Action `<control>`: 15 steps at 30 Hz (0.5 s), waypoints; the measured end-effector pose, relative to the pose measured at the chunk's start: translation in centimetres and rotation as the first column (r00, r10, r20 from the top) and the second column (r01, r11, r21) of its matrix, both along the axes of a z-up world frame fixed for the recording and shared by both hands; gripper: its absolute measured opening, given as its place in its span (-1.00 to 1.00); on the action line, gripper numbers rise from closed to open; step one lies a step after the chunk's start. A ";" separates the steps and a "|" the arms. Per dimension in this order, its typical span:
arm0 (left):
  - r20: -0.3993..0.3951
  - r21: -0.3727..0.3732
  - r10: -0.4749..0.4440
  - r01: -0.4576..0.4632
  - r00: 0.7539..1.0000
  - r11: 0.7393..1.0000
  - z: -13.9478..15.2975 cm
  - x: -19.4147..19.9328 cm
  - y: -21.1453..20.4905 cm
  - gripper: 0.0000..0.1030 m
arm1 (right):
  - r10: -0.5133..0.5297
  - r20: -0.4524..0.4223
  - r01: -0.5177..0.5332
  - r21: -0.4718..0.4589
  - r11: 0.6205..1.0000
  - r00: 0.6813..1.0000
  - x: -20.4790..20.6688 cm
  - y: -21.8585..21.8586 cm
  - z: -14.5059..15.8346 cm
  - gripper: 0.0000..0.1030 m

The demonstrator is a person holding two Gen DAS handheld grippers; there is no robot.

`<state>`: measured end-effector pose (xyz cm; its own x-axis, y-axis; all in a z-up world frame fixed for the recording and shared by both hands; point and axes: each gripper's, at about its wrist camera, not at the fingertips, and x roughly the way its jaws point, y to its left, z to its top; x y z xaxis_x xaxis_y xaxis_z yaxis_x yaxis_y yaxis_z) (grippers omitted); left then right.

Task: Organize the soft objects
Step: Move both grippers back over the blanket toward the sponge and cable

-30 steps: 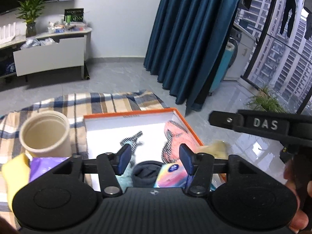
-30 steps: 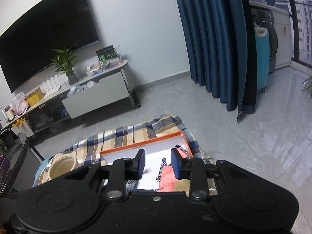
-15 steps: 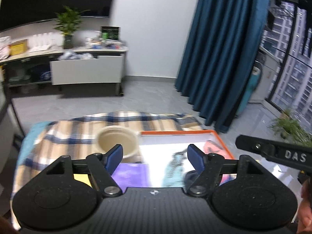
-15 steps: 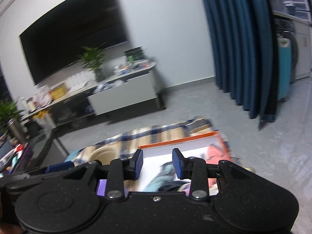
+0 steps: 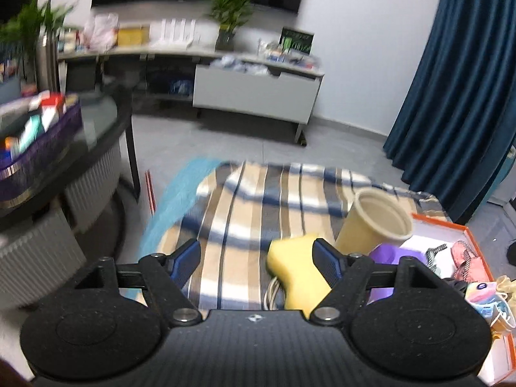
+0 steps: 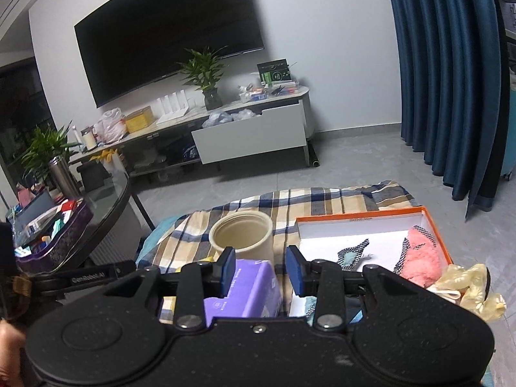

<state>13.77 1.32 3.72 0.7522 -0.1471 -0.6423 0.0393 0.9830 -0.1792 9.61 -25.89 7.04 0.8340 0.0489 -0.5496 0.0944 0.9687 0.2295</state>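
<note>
An orange box [image 6: 432, 229] with a white inside lies on a plaid blanket [image 6: 306, 198]. A pink fluffy item [image 6: 421, 259] and a small patterned cloth [image 6: 351, 253] lie in it. A purple tissue pack [image 6: 245, 287] and a beige cylinder pot [image 6: 241, 235] stand left of the box. My right gripper [image 6: 260, 269] is open and empty, above the pack's right edge. My left gripper [image 5: 256, 256] is wide open and empty over the blanket [image 5: 238, 206]; a yellow sponge [image 5: 298, 274] lies by its right finger. The pot [image 5: 375, 222] and box [image 5: 469, 235] show at its right.
A yellow frilly cloth [image 6: 472, 285] lies right of the box. A glass round table [image 6: 103, 200] with a purple tray of items [image 6: 48, 235] stands to the left. A TV stand [image 6: 248, 137] and blue curtains [image 6: 445, 80] are behind.
Both grippers have swung left, so the box has shifted right in both views. The left gripper's jaws have opened wider; the right gripper's have opened a little too.
</note>
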 end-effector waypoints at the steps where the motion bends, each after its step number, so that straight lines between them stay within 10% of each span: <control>1: -0.012 -0.007 -0.002 0.002 1.000 1.000 -0.4 0.2 0.0 0.54 | 0.002 -0.002 -0.002 -0.003 1.000 1.000 0.0 0.2 -0.1 -0.16; 15: -0.083 -0.011 -0.088 0.088 0.993 0.996 -4.2 3.6 -2.4 0.64 | -0.012 -0.031 0.011 -0.018 1.000 0.999 1.0 -0.2 -1.1 -0.16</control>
<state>17.34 -1.08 -0.52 0.6803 -0.2151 -0.7006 0.1105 0.9751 -0.1921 10.58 -26.13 5.98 0.8167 0.0294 -0.5763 0.1125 0.9714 0.2090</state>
